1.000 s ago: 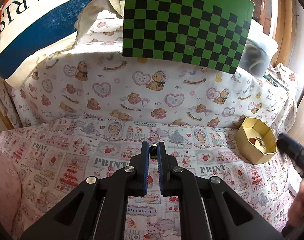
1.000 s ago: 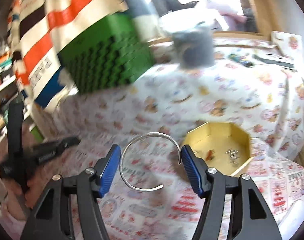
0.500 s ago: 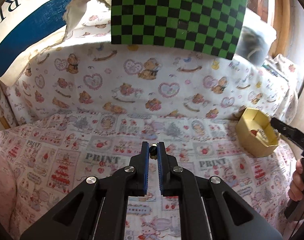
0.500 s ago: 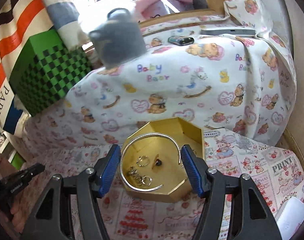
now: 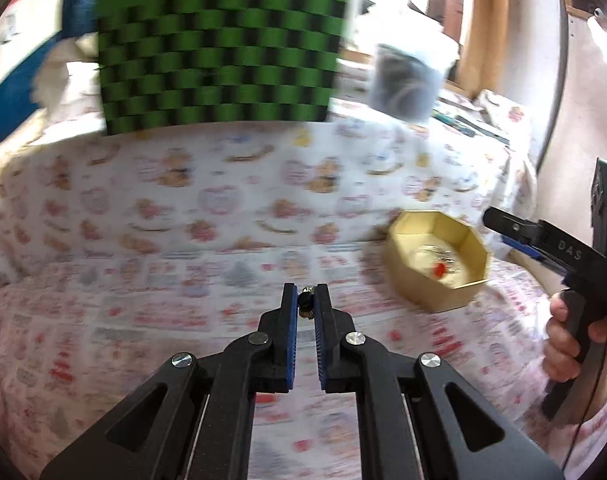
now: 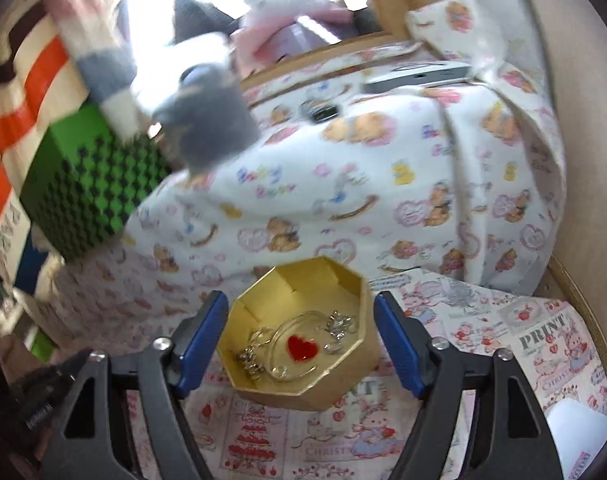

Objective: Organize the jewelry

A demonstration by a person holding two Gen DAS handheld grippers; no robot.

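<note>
**Gold box and two claws, jewelry sorting**

Gold box (image 6: 303,384): octagonal, open-topped, standing on the printed cloth (image 6: 543,340) that covers the work surface, at the foot of a raised bank draped in teddy-bear fabric (image 6: 383,184). In the left wrist view the same box (image 5: 455,296) sits to the right of centre.

Contents of box: silver bangle (image 6: 281,330), lying flat on the floor of the box; red heart piece (image 6: 302,347) inside the bangle's curve; small silver rings and charms (image 6: 339,326) to either side, too fine to sort apart.

Right claw (image 6: 301,340): jaws wide and just opened further, blue pads flanking the box left and right, nothing pressed between them. The bangle lies below, free of both pads. From the left wrist view, a hand (image 5: 575,340) grips its black handle at the right edge.

Left claw (image 5: 306,306): jaws narrow, clamped on a small dark bead-like piece (image 5: 305,303) at the fingertips; its kind cannot be told. Held above the cloth, well apart from the box.

Background: green-and-black checkered board (image 5: 223,52), grey container (image 5: 403,80), striped fabric (image 6: 19,120). Left view is motion-blurred.
</note>
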